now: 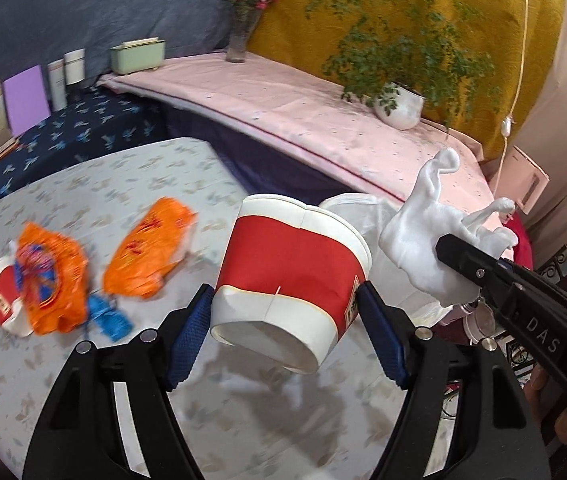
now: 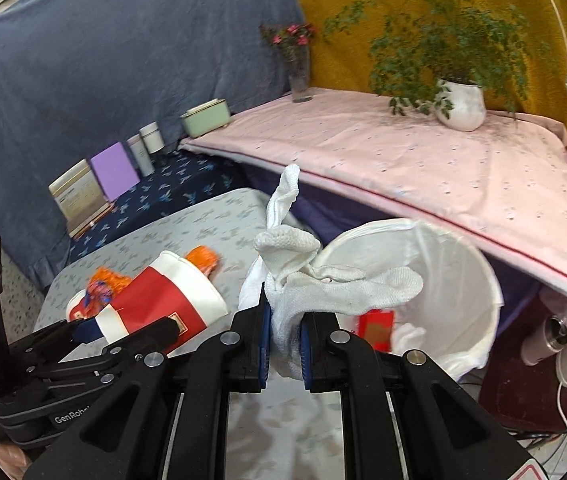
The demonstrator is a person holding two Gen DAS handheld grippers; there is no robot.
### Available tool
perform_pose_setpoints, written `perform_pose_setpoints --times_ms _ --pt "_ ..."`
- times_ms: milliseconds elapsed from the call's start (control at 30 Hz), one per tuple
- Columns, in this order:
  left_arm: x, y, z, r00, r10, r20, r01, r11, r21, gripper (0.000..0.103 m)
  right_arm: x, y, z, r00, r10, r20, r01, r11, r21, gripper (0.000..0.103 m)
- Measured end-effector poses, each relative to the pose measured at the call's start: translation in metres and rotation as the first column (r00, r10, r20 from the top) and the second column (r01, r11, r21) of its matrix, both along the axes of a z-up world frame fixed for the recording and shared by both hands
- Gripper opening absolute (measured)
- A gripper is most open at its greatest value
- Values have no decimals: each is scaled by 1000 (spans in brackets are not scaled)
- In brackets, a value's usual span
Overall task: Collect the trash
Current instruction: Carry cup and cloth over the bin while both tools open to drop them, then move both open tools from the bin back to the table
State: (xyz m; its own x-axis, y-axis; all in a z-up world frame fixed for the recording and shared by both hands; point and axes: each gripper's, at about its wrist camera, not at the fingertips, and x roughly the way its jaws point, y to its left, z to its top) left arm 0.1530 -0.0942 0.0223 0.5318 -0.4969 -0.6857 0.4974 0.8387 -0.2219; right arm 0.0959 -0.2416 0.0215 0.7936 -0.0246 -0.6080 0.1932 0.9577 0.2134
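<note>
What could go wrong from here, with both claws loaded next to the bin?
1. The left claw pinches the red-and-white paper cup by its sides, tilted; the thin wall could buckle and slip free.
2. The right claw holds the white glove just short of the white bin; releasing now could drop it outside the rim.
3. Both claws sit close together and could collide at the bin.

Two paper cups [image 1: 289,276] [image 1: 1,300], two orange wrappers [image 1: 149,256] [image 1: 53,280], one bin [image 2: 459,276].
</note>
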Motion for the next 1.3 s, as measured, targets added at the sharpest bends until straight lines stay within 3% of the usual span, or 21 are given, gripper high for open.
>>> perform_pose_setpoints --times_ms 300,633,767,867,1300 --pt "11 -75 -1 997 -78 -17 78 997 -1 69 -5 -62 -7 995 -99 -17 99 995 -7 11" --pt "25 -118 -13 992 -119 -46 120 993 12 70 1 -100 -21 987 -154 -52 154 988 4 13" --pt "29 -123 -18 993 -108 -45 108 994 19 72 4 -108 -22 985 -167 -45 167 986 9 20" --pt "33 -124 -23 995 -89 -46 91 995 36 76 6 -113 -22 983 -182 -36 183 983 18 36" --pt "35 -100 -18 1000 -7 -29 8 999 41 78 1 -104 -10 985 -173 -3 173 985 8 54"
